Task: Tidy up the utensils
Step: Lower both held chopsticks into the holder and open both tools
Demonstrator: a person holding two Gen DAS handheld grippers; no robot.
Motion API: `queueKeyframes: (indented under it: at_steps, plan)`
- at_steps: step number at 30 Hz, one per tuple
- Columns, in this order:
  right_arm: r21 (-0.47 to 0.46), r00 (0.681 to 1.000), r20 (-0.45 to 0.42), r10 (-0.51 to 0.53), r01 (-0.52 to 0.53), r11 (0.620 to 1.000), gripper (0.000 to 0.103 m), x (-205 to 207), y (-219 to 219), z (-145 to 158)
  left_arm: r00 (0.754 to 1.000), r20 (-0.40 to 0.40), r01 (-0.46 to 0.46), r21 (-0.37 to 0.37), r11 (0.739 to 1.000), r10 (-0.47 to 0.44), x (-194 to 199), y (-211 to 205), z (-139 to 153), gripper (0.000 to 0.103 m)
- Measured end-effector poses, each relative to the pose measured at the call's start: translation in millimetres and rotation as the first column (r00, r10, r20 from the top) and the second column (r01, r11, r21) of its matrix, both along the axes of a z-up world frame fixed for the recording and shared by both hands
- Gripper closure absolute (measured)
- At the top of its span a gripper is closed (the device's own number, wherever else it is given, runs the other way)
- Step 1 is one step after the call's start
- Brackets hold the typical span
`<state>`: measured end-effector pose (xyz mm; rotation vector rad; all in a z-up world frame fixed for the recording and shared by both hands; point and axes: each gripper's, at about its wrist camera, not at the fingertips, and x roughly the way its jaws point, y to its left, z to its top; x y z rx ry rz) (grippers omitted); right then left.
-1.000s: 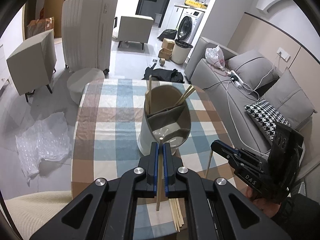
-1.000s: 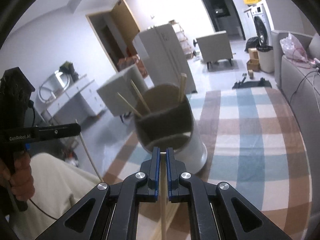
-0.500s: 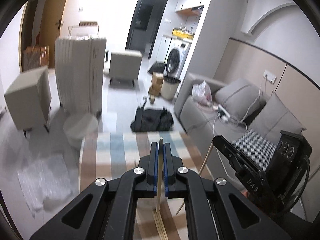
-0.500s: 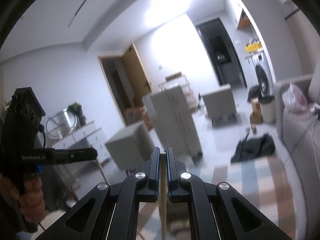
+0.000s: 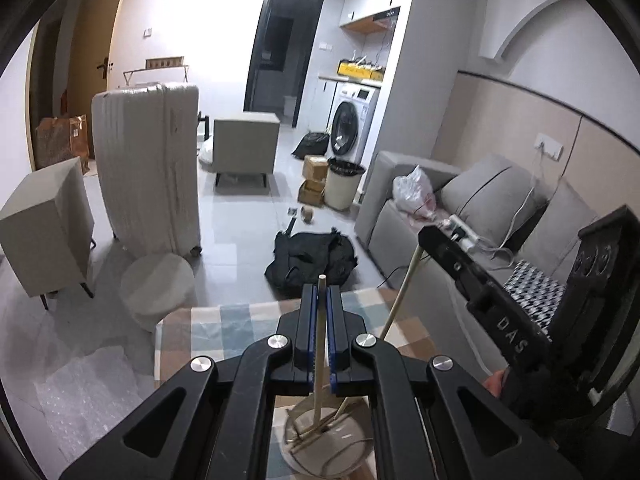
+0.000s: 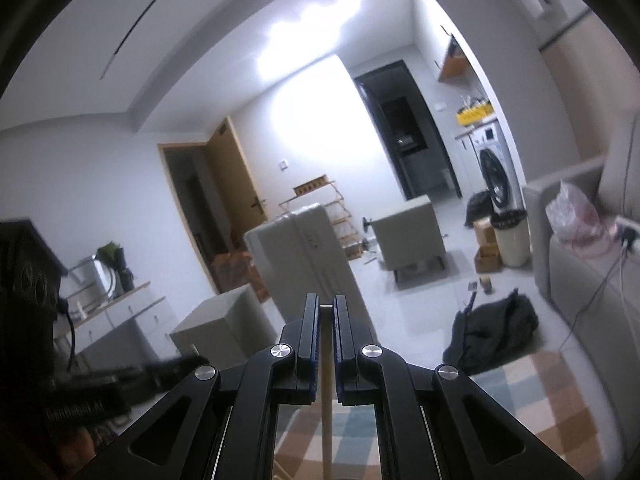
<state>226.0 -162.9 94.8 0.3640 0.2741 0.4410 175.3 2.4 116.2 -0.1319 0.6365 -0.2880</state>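
My left gripper [image 5: 320, 294] is shut on a wooden chopstick [image 5: 319, 344] that hangs down into the round utensil holder [image 5: 326, 450], seen from above with several chopsticks in it. My right gripper [image 6: 327, 312] is shut on another wooden chopstick [image 6: 327, 396], held upright above the checked tablecloth [image 6: 536, 408]. In the left wrist view the right gripper [image 5: 424, 240] shows at the right with its chopstick [image 5: 402, 296] slanting down toward the table. In the right wrist view the left gripper's body [image 6: 100, 384] is blurred at the left.
The checked tablecloth [image 5: 224, 324] ends at a far edge. Beyond it stand a white stool [image 5: 158, 284], a large suitcase [image 5: 148, 168], a black bag [image 5: 312, 256] on the floor and a grey sofa [image 5: 480, 208] at the right.
Both grippers have risen and tilted up with their chopsticks. The holder has dropped from the centre of both views to below the left gripper, and out of the right wrist view.
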Motion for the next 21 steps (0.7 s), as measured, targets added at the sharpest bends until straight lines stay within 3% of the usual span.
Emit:
queueKeyframes:
  at_steps: [10,17,21]
  plan:
    - [-0.025,0.997,-0.067,-0.027,0.026,0.999,0.098,12.9,7.3,-40.4,1.0,-0.015,-0.015,-0.025,1.0,0.014,1.1,6.8,-17.5,0.103]
    - [-0.095,0.995,-0.096,0.016,-0.025,0.995,0.094,0.7,11.1,-45.8,0.994,-0.106,0.036,-0.027,0.999,-0.038,0.6,-0.1,-21.1,0.103]
    - [-0.098,0.993,-0.121,0.007,-0.018,0.995,0.073,-12.4,0.8,-46.3,0.99,-0.135,0.044,-0.011,0.999,-0.045,-6.6,-1.1,-14.3,0.101]
